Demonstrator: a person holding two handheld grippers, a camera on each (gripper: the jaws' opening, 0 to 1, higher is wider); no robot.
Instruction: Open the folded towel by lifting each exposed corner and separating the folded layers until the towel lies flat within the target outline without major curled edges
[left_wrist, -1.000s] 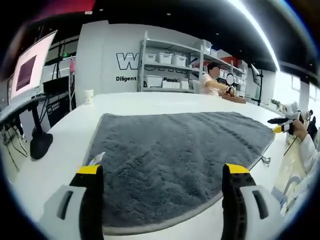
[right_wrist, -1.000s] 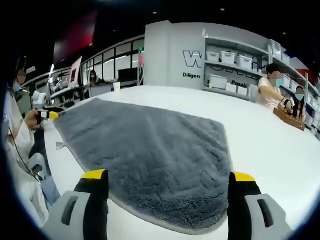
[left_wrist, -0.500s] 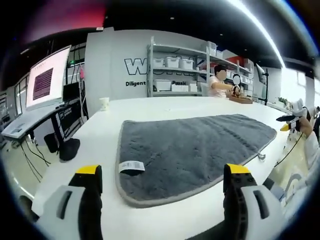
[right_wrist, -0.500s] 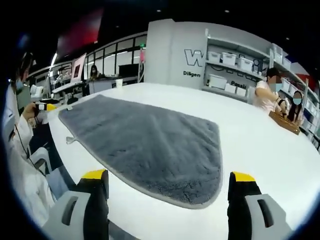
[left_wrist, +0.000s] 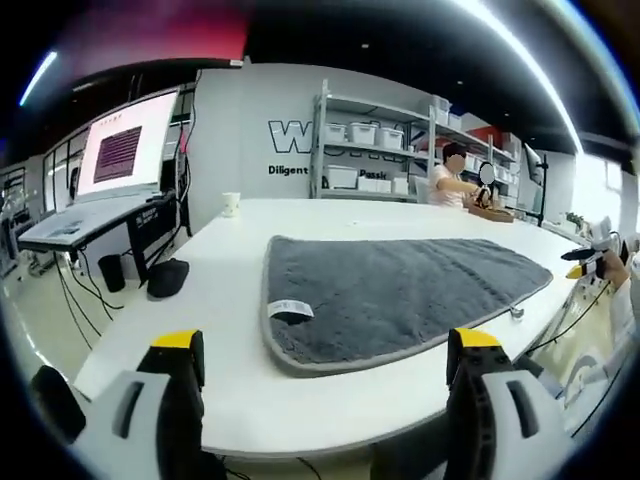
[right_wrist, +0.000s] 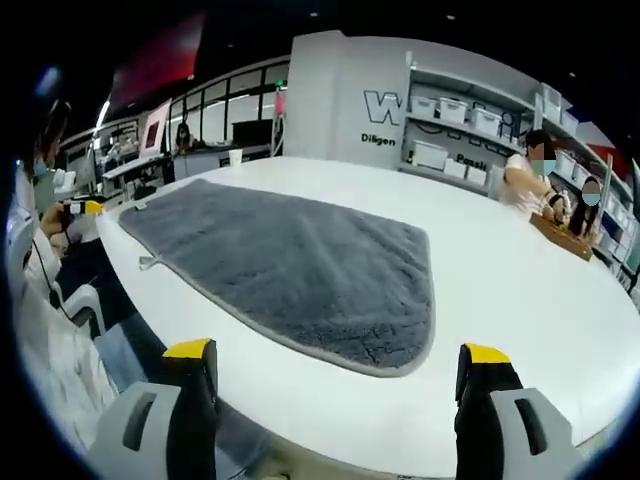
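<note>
A grey towel lies spread flat on the white table, with a white label at its near left corner. In the right gripper view the same towel stretches leftwards, a small loop at its near edge. My left gripper is open and held back from the table's edge, nothing between its yellow-tipped jaws. My right gripper is open too, off the table and short of the towel's rounded corner. The right gripper's yellow tip shows far right in the left gripper view. The left gripper's tip shows far left in the right gripper view.
A paper cup stands at the table's far left. A monitor on a stand is left of the table. Shelves with white bins line the back wall. Two people work at the far end beside a wooden rack.
Both grippers have drawn back from the towel and off the table; the towel now looks smaller and farther in both views. It lies still and flat.
</note>
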